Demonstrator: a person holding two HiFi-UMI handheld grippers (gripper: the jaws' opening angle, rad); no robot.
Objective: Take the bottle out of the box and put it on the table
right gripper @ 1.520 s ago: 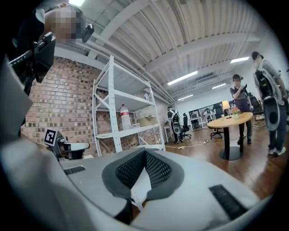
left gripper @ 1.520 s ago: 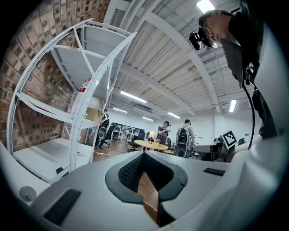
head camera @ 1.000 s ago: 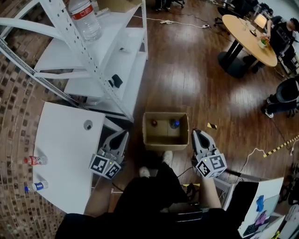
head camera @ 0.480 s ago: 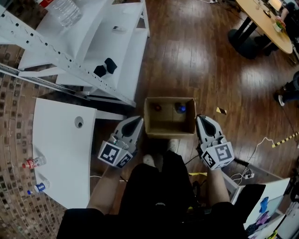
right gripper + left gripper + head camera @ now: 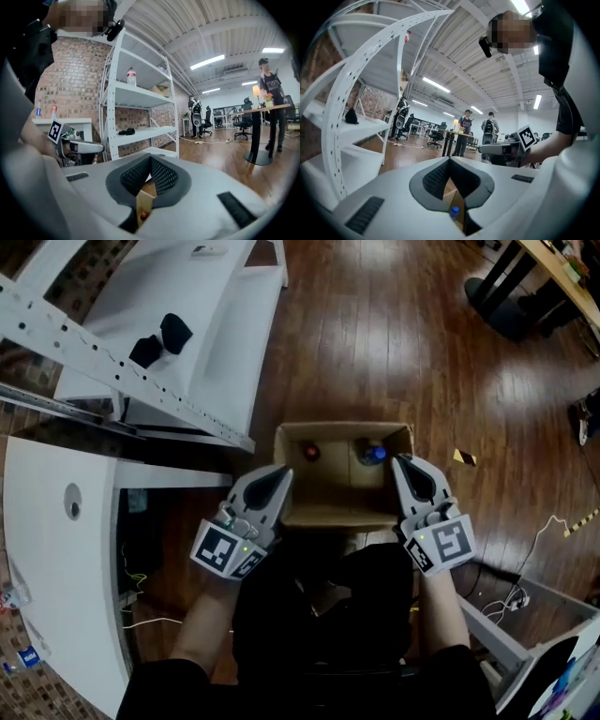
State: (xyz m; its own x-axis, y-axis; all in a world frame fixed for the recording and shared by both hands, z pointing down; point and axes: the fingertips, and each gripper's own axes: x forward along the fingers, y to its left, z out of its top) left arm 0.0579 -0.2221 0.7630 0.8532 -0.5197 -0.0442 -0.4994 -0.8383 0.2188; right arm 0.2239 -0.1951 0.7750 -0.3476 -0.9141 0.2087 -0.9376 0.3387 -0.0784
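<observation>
An open cardboard box (image 5: pixel 328 507) stands on the wooden floor below me. Two bottles stand upright in it, one with a red cap (image 5: pixel 310 453) and one with a blue cap (image 5: pixel 375 454). My left gripper (image 5: pixel 279 474) is shut and empty at the box's near left corner. My right gripper (image 5: pixel 405 465) is shut and empty at the near right corner, close to the blue-capped bottle. Below the closed pads, the left gripper view shows the blue cap (image 5: pixel 454 212) and the right gripper view shows the red cap (image 5: pixel 144 215). The white table (image 5: pixel 56 559) is at the left.
A white metal shelf rack (image 5: pixel 141 334) stands beyond the table, with dark objects (image 5: pixel 159 338) on a shelf. Cables lie on the floor at the right (image 5: pixel 525 582). People stand at a round table (image 5: pixel 461 133) far across the room.
Both grippers have come down toward the box and now flank its near corners. The box looks larger and nearer. Both pairs of jaws stayed shut.
</observation>
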